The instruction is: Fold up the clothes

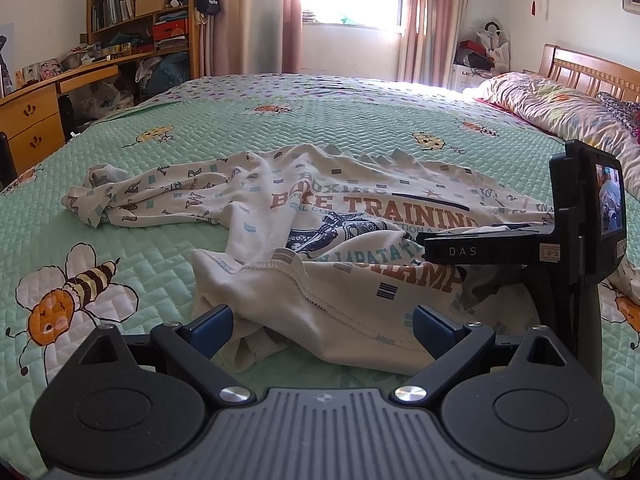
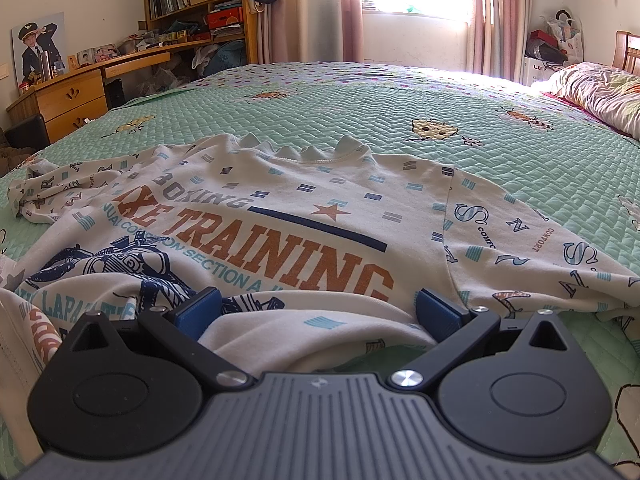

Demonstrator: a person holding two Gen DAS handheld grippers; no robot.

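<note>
The shirt [image 2: 304, 216] lay face up on the bed [image 1: 320, 120], collar toward the far side and hem toward the camera, so its printed chest read upright in both views. It was a soft cream knit with rust lettering, a navy graphic and small blue bars scattered over it. One sleeve [image 1: 132, 196] was bunched and twisted off to the left; the other [image 2: 532, 248] lay nearly flat to the right. The near hem [image 1: 288, 280] was rumpled and partly flipped, showing its overlock stitching and plain inside.

The left tool [image 1: 322, 326] sat low at that hem with its blue pads spread wide, cloth lying between them but not pinched. The right tool [image 2: 318, 310] was likewise spread, with a fold of the shirt's lower edge mounded between its pads and nothing gripped. Both seemed placed there to take the hem's two ends, probably so the body could be pulled flat or lifted toward the collar.

The quilted green bedspread, stitched in a wavy pattern with bee motifs, looked grippy enough to drag on the thin knit. A rolled duvet [image 1: 560, 108] lay by the headboard, well apart.
</note>
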